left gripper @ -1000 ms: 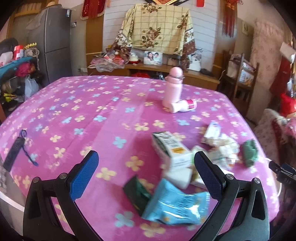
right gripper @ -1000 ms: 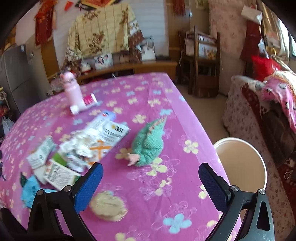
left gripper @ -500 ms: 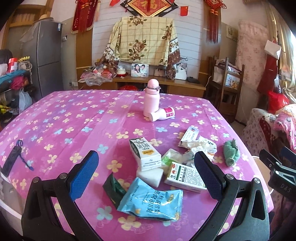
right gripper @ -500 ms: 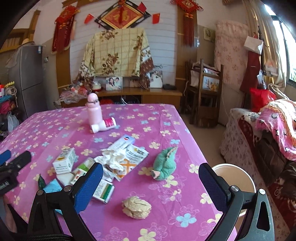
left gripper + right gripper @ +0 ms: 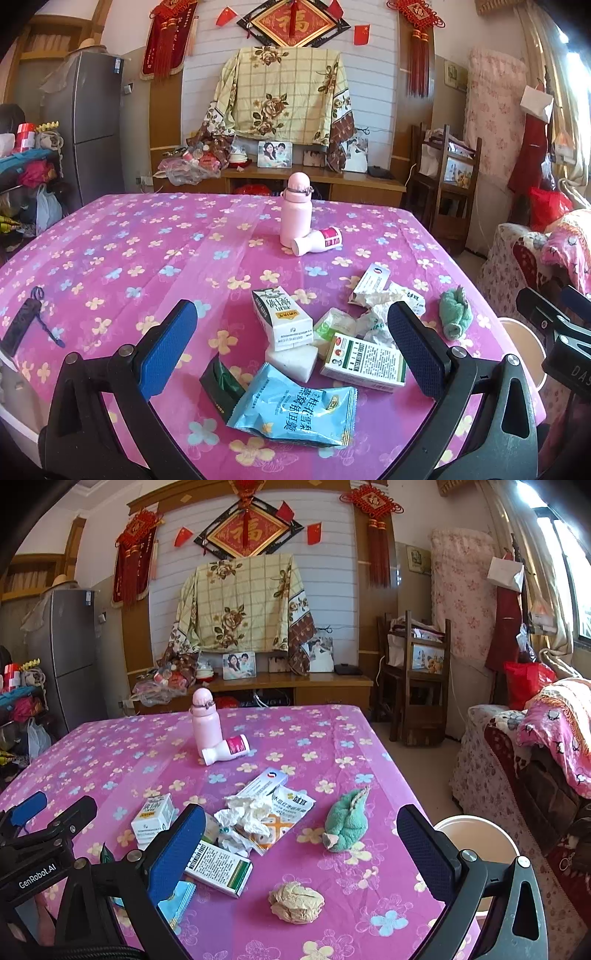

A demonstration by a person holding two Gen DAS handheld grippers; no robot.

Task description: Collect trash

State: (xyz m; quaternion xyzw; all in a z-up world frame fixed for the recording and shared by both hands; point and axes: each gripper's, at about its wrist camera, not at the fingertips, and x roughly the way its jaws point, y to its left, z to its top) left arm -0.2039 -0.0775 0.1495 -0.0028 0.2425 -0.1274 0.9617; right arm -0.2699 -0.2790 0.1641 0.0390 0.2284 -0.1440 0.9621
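Trash lies on the pink flowered tablecloth (image 5: 110,258): a blue snack bag (image 5: 295,410), a dark green wrapper (image 5: 221,387), a milk carton (image 5: 282,319), a green-and-white box (image 5: 364,363), crumpled tissues (image 5: 251,814) and a brown paper ball (image 5: 296,902). My left gripper (image 5: 291,354) is open and empty, held above the near trash. My right gripper (image 5: 301,847) is open and empty, above the table's right part. A white bin (image 5: 476,843) stands on the floor beside the table's right edge.
A pink bottle (image 5: 295,210) stands at mid table with a small white bottle (image 5: 317,242) lying against it. A green cloth (image 5: 347,821) lies near the right edge. A black strap (image 5: 22,325) lies at the left edge. A sofa (image 5: 535,760) is to the right.
Both grippers have pulled back and tilted up from the table, so the views show more of the room. Both stay open and the trash has not moved.
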